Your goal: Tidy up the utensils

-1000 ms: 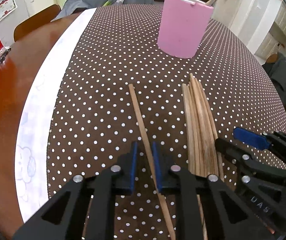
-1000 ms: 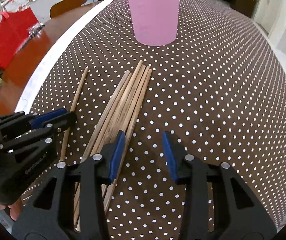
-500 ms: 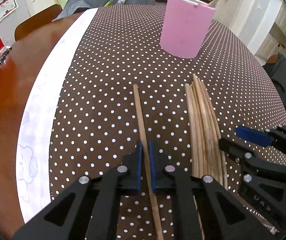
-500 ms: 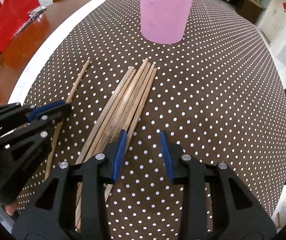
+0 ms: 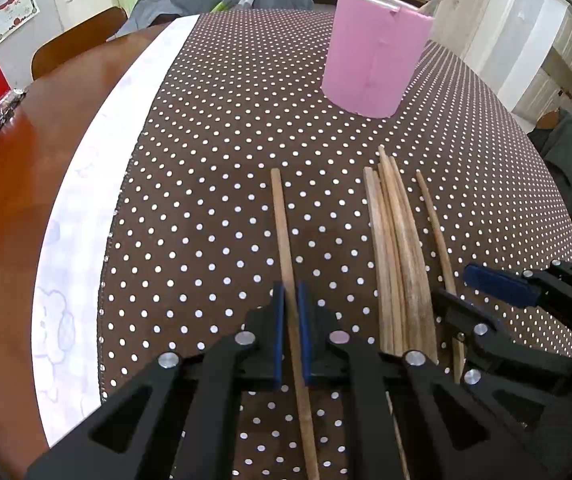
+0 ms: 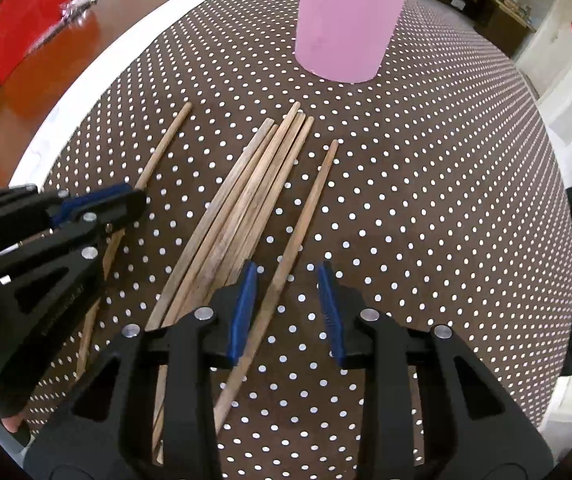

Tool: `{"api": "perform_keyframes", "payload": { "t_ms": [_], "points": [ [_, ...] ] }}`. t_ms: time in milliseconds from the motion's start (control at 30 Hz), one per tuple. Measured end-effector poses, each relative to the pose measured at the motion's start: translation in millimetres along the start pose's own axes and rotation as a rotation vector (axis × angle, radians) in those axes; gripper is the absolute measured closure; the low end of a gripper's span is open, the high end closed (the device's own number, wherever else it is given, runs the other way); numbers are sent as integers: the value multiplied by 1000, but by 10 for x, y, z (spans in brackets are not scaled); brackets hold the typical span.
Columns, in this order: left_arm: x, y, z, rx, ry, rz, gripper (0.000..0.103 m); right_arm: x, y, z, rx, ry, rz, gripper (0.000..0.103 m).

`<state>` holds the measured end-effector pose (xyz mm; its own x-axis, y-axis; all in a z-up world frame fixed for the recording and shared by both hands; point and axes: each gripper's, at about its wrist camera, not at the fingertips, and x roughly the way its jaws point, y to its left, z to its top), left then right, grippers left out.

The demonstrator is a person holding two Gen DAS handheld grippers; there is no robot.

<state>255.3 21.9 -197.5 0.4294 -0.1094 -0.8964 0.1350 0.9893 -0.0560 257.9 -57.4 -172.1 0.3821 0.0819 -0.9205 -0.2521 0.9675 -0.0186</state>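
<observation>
Since a second ago the left gripper [image 5: 290,334] has clamped one chopstick [image 5: 283,240], while the right gripper [image 6: 288,312], jaws just closing yet apart, straddles another chopstick [image 6: 306,216]; pinching, then lifting toward the pink cup [image 5: 374,56], looks next.

Chopstick bundle [image 6: 241,200] between two single chopsticks — cup [image 6: 346,20] behind

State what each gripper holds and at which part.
Left gripper: shut on the lone chopstick, around mid-length. Right gripper: holds nothing; jaws, just closing, straddle a separated chopstick without pinching.

Right tongs [image 6: 286,308], closing, straddle a lone chopstick [image 6: 306,216] beside the bundle [image 6: 241,208].
</observation>
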Motion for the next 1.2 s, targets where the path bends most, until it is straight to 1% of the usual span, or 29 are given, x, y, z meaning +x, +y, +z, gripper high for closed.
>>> {"api": "perform_keyframes", "payload": {
  "t_ms": [33, 67, 100, 133, 233, 300, 333, 500, 667, 767, 900, 1000, 1067, 1100, 1167, 1200],
  "points": [
    [0, -3, 2, -1, 0, 1, 96, 4, -4, 7, 5, -5, 0, 78],
    [-1, -4, 2, -1, 0, 2, 96, 7, -10, 9, 7, -9, 0, 81],
    [0, 0, 2, -3, -1, -1, 97, 10, -19, 10, 9, -13, 3, 89],
    [-1, 9, 1, -8, -2, -7, 97, 5, -43, 16, 13, -16, 10, 92],
    [-24, 50, 1, -30, -17, -44, 97, 2, -132, 23, 39, -30, 46, 94],
    [-54, 60, 6, -39, -37, -57, 97, -15, -232, 26, 67, -43, 89, 95],
    [-86, 67, 12, -45, -54, -70, 97, -33, -297, 18, 89, -60, 121, 96],
    [-308, 32, 60, -49, -150, -122, 97, -215, -497, -7, 144, -149, 194, 96],
    [-619, -42, 128, -42, -285, -190, 97, -515, -727, -53, 188, -278, 252, 96],
    [-830, -118, 164, -28, -384, -223, 97, -703, -808, -74, 204, -366, 280, 96],
    [-1051, -236, 252, 1, -507, -246, 97, -947, -915, -15, 224, -475, 311, 96],
    [-1190, -330, 334, 26, -615, -251, 97, -1159, -980, 66, 233, -568, 330, 97],
    [-1261, -378, 411, 36, -699, -269, 97, -1238, -1000, 89, 233, -613, 337, 97],
    [-1279, -386, 449, 39, -729, -272, 97, -1298, -1017, 133, 231, -641, 335, 97],
    [-1324, -422, 543, 41, -826, -276, 97, -1378, -1087, 189, 229, -684, 328, 97],
    [-1340, -438, 581, 40, -857, -278, 97, -1426, -1107, 247, 229, -716, 327, 97]
  ]
}}
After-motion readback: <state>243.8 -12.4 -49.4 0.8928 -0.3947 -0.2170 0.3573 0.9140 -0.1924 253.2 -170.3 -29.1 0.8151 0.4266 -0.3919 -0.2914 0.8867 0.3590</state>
